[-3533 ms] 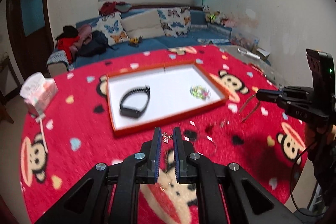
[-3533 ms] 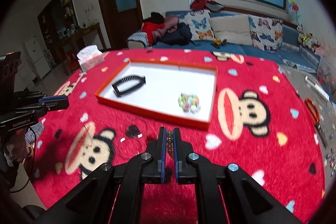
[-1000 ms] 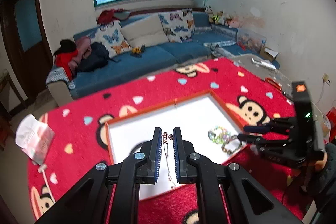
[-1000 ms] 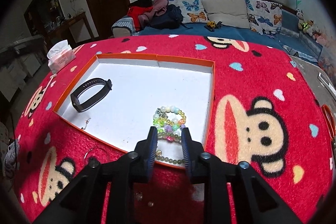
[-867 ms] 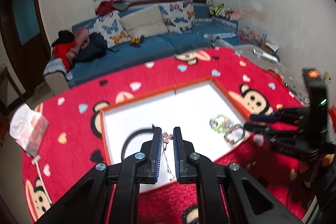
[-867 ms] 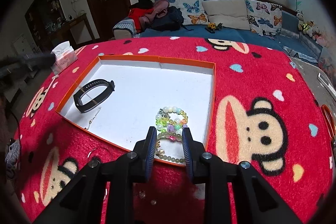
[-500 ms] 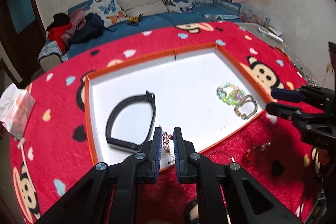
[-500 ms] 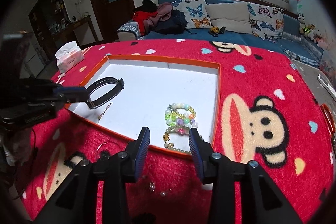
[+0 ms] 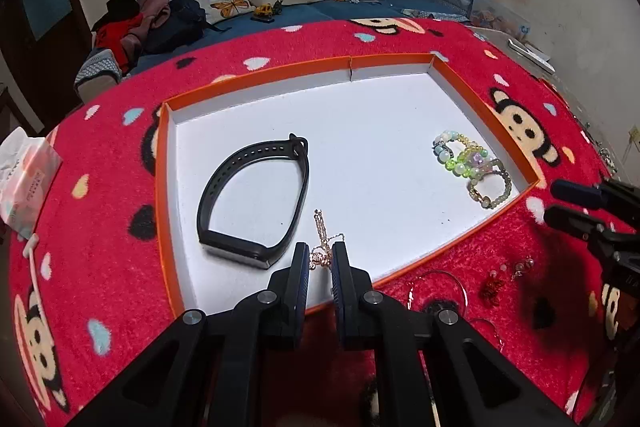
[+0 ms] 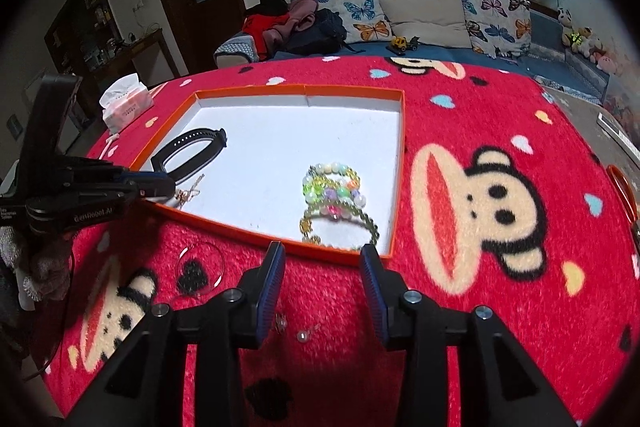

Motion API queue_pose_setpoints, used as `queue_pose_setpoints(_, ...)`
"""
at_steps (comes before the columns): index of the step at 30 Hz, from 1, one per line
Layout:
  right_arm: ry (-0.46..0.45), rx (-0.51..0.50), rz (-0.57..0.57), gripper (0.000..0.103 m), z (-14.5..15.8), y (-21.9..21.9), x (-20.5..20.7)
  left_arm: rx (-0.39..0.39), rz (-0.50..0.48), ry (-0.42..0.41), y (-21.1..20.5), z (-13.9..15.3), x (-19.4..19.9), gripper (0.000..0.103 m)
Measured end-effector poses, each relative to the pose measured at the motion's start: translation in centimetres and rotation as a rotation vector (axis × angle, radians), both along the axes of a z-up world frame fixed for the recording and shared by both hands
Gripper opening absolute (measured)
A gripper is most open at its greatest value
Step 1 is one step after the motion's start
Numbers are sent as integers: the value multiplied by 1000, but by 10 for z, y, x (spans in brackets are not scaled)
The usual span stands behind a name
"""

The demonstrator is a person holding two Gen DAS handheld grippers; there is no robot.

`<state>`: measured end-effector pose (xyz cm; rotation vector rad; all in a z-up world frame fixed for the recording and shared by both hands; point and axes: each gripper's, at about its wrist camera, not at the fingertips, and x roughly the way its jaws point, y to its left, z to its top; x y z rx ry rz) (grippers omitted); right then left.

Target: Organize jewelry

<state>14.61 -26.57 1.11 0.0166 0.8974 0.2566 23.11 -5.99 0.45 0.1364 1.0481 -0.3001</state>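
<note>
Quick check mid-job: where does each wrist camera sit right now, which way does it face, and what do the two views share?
Left wrist: behind the left gripper, facing the orange-rimmed white tray; fingers pinch a thin gold chain necklace; right gripper at right.
Right wrist: behind the open right gripper, facing the tray's near edge; left gripper at left.
Shared: tray, black wristband, beaded bracelets.

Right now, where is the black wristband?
In the left wrist view, the black wristband lies flat in the left half of the orange tray, left of the gold necklace held in the left claw.
</note>
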Motion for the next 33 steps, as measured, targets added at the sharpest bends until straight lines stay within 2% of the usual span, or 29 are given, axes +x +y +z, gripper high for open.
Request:
queue_pose_setpoints(15,88,-43,2,43,-29,1,-37,-33,-13,-42,-5,23,-45,13)
queue_pose_setpoints(24,81,-34,10,43,-29,6,-35,-44,-13,-34,-3,20,-64,13)
queue_pose_setpoints(33,88,-39,26,43,-32,8,-32,-46,-5,-6,1,9,-66,13)
